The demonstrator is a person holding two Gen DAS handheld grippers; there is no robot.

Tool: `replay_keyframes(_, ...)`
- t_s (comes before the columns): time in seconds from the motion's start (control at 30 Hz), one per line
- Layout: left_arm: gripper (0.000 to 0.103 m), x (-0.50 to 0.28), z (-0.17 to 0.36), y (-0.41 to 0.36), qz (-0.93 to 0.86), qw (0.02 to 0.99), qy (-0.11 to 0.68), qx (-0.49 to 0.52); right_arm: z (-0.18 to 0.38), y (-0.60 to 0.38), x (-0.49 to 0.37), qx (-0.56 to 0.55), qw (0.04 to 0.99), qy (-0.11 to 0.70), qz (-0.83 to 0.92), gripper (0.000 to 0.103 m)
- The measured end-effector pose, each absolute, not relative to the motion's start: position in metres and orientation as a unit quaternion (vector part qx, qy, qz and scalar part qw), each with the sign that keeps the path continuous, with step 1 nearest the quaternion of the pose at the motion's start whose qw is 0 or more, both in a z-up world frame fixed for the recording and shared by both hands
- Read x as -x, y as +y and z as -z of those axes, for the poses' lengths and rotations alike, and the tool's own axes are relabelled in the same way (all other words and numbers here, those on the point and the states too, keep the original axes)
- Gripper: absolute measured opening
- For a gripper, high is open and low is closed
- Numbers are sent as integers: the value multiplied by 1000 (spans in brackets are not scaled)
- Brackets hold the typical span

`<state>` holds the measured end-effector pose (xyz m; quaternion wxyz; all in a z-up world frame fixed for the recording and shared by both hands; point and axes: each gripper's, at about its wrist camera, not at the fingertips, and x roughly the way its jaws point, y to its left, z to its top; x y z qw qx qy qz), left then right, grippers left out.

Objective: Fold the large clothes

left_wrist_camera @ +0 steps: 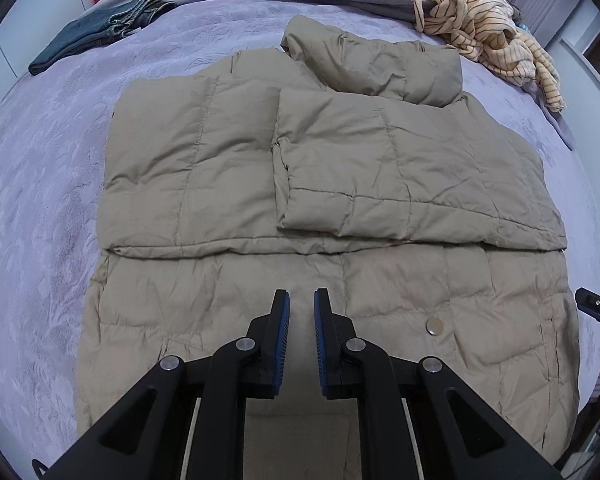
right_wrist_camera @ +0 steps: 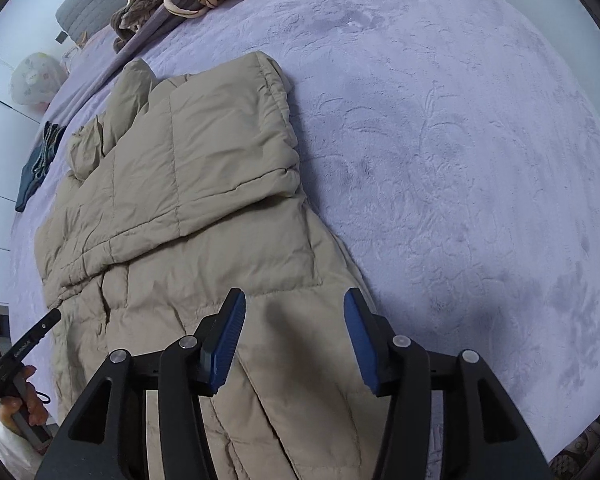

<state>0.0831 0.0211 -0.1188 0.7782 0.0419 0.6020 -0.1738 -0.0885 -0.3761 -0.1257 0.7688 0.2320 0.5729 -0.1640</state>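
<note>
Jaws on your left gripper (left_wrist_camera: 301, 300) stand slightly parted, gripping nothing; your right gripper (right_wrist_camera: 294, 304) gapes wide. Both hover over the tan puffer jacket (left_wrist_camera: 320, 184), mid-frame on the lavender bed (left_wrist_camera: 40, 200), sleeves folded inward.

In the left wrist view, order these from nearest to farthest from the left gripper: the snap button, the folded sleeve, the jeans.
From the left gripper:
1. Snap button, on the jacket, just right.
2. Folded sleeve, ahead, right of centre.
3. Jeans, far left on the bed.
</note>
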Motion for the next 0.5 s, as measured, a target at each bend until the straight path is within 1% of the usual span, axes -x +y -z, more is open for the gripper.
replay_keyframes(0.07,14,-75,116,22,171,777,605,-43,123,-374,92,-234,767,576,158,61)
replay_keyframes(0.13,15,-68,114,23,165,773,610,-47,120,-372,97,-239,766,578,151,61)
replay_keyframes(0.17,23,-65,114,24,160,772,613,-51,119,-371,99,-240,765,579,148,61)
replay_keyframes(0.2,77,-62,114,24,152,770,617,-55,118,-369,101,-241,764,581,145,61)
replay_keyframes(0.23,100,-58,112,26,139,774,616,-59,117,-368,103,-242,763,582,142,61)
replay_keyframes(0.27,102,-53,107,27,131,786,601,-60,116,-367,106,-244,762,584,139,61)
replay_keyframes(0.43,102,-34,97,28,123,787,601,-64,112,-361,119,-251,756,591,125,62)
replay_keyframes(0.47,102,-30,95,28,120,787,601,-64,111,-360,121,-253,755,593,121,64)
replay_keyframes(0.5,102,-27,92,29,119,786,603,-61,110,-359,124,-256,754,594,117,69)
